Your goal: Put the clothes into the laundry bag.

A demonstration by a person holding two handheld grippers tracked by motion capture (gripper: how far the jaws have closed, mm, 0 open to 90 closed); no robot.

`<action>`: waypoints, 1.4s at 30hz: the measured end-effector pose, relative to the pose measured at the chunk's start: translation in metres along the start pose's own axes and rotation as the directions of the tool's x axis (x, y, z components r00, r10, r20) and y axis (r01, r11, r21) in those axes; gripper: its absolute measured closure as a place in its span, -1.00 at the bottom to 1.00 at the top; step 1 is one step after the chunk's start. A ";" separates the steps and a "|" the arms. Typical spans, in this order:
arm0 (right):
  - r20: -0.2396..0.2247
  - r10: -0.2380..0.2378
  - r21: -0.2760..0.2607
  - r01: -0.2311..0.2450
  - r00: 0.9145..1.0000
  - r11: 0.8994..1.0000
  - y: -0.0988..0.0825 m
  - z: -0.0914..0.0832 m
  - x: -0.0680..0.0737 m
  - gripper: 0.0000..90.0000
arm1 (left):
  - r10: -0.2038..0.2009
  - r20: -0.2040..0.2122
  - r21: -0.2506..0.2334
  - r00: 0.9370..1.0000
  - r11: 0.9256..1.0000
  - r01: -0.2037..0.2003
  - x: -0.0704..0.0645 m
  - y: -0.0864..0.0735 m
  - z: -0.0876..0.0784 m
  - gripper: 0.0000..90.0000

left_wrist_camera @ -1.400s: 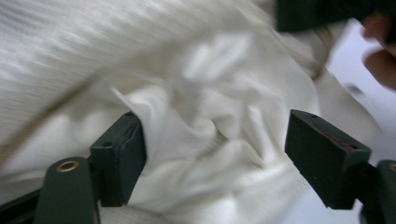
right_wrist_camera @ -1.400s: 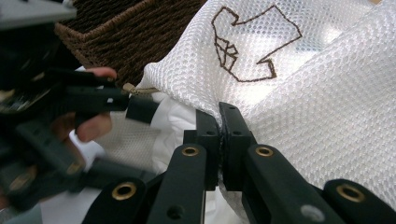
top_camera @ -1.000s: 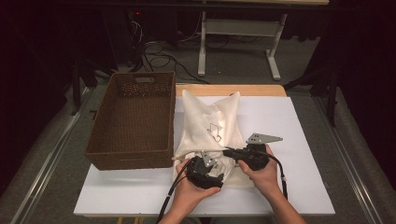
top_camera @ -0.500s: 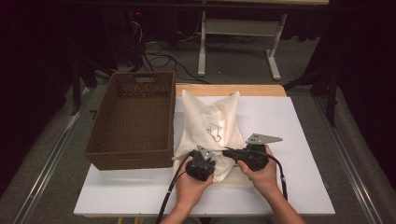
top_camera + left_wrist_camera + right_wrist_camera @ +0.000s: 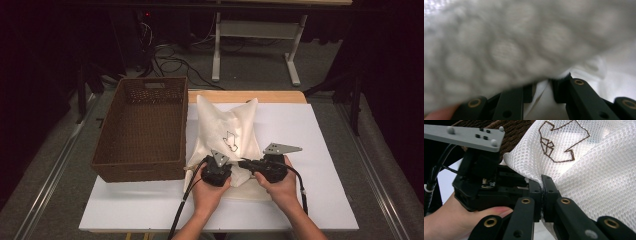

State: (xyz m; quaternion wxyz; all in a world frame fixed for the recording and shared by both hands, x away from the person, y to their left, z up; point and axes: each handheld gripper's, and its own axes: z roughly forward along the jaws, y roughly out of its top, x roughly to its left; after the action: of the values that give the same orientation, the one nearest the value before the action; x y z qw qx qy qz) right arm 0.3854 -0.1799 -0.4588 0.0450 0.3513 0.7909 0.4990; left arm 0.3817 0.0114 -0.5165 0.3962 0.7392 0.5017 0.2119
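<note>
Apparently both hands work on the near edge of the white mesh bag (image 5: 227, 137), which lies on the white table (image 5: 325, 130) just right of the wicker basket (image 5: 140, 127). The left tongs (image 5: 220, 167) have just been closing – a fold of mesh sits between the jaws, pinched. The right tongs (image 5: 541, 192) are clenched on the same hem, probably to stretch or lift it.

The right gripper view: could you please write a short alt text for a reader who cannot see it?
The right gripper has its black jaws shut on a fold of white mesh fabric that bears a brown outline drawing. At the left a hand holds the left gripper against the same cloth, with a brown woven basket behind.
</note>
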 end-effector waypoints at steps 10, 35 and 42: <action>0.008 0.007 0.007 -0.007 1.000 1.000 -0.001 0.000 -0.001 0.98 | -0.075 -0.118 0.020 0.990 0.997 0.078 0.002 0.006 0.008 0.63; 0.021 0.026 -0.021 -0.026 0.999 0.999 0.000 -0.003 -0.007 0.98 | 0.086 0.077 0.112 0.993 0.989 -0.094 -0.007 -0.023 -0.033 -0.28; 0.021 0.025 -0.015 -0.025 0.999 1.000 -0.001 0.000 -0.006 0.98 | 0.128 0.009 0.123 0.992 0.984 -0.128 -0.011 -0.013 -0.024 0.42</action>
State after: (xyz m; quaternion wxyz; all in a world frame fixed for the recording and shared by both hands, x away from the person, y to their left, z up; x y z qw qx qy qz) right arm 0.3892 -0.1840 -0.4610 0.0500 0.3661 0.7822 0.5016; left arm 0.3530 0.0127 -0.5121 0.3358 0.7931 0.4649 0.2051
